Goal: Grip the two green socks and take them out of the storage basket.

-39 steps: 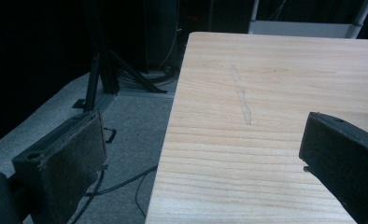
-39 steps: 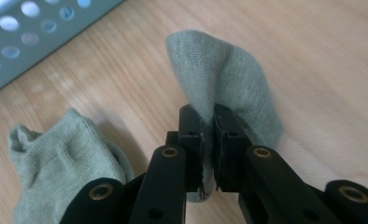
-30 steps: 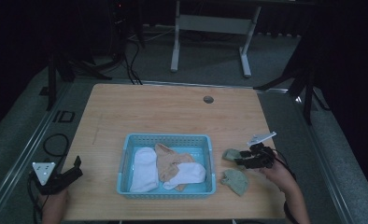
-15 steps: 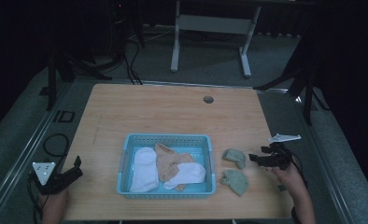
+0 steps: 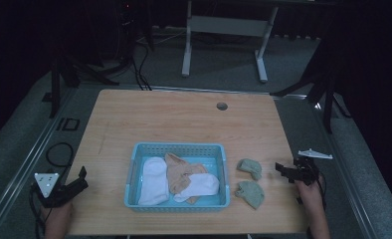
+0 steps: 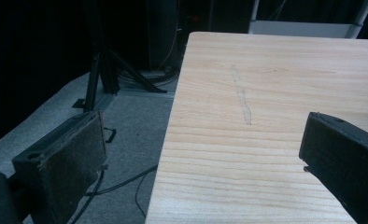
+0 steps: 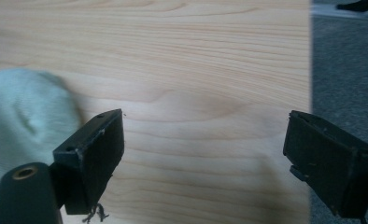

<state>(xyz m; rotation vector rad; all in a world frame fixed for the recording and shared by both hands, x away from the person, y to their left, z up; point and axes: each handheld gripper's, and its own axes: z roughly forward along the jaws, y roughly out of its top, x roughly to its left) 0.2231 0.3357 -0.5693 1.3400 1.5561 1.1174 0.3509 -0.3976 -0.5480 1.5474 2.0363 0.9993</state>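
A light blue basket [image 5: 179,146] sits at the front middle of the wooden table [image 5: 184,119]. In it lie a white sock [image 5: 153,180], a tan sock [image 5: 180,172] and a second white sock [image 5: 204,185]. Two grey-green socks [image 5: 249,167] [image 5: 251,193] lie on the wood just right of the basket. My right gripper [image 5: 282,172] [image 7: 205,128] hovers right of them near the table's right edge; its jaws have just been opening and stand open with nothing between them. One green sock [image 7: 23,116] shows to its left. My left gripper [image 5: 82,178] [image 6: 205,135] is open and empty over the table's front left edge.
A round cable hole [image 5: 222,106] sits near the table's far edge. Grey carpet [image 6: 126,121] and black stand legs [image 6: 102,70] lie past the left edge. A white desk frame [image 5: 224,25] stands behind the table. Cables trail on the floor at the left [image 5: 59,149].
The right gripper has let go of the upper green sock, opened its jaws and drawn back to the right. That sock now lies on the table. The left gripper has not moved.
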